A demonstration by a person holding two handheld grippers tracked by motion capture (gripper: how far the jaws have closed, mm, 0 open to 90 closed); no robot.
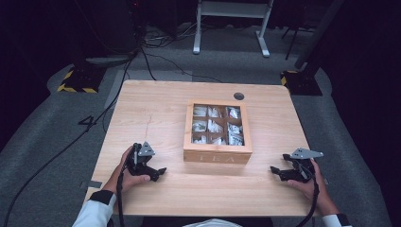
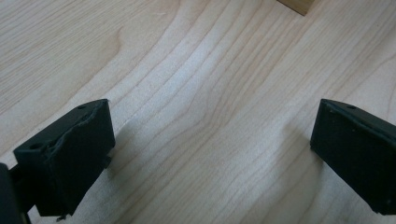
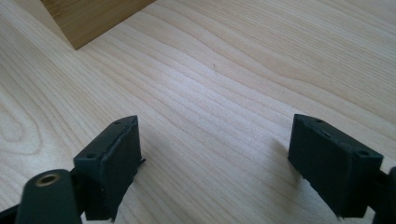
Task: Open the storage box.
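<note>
A wooden tea box [image 1: 217, 132] with a windowed lid stands shut at the middle of the table [image 1: 156, 104], with white tea bags visible in its compartments. My left gripper [image 1: 158, 174] rests on the table to the box's front left and stands open, nothing between its jaws. In the left gripper view the left gripper [image 2: 210, 154] hangs over bare wood, with a corner of the box [image 2: 296, 5] at the top. My right gripper [image 1: 275, 172] lies at the box's front right, open and empty. The right gripper view has the right gripper [image 3: 215, 163] over bare wood and the box corner [image 3: 93, 16] at upper left.
A round cable hole [image 1: 239, 96] sits near the table's far edge. Beyond the table are a white desk frame [image 1: 231, 23], stand bases with yellow-black tape [image 1: 75, 82] and cables on grey carpet. Bare wood lies on both sides of the box.
</note>
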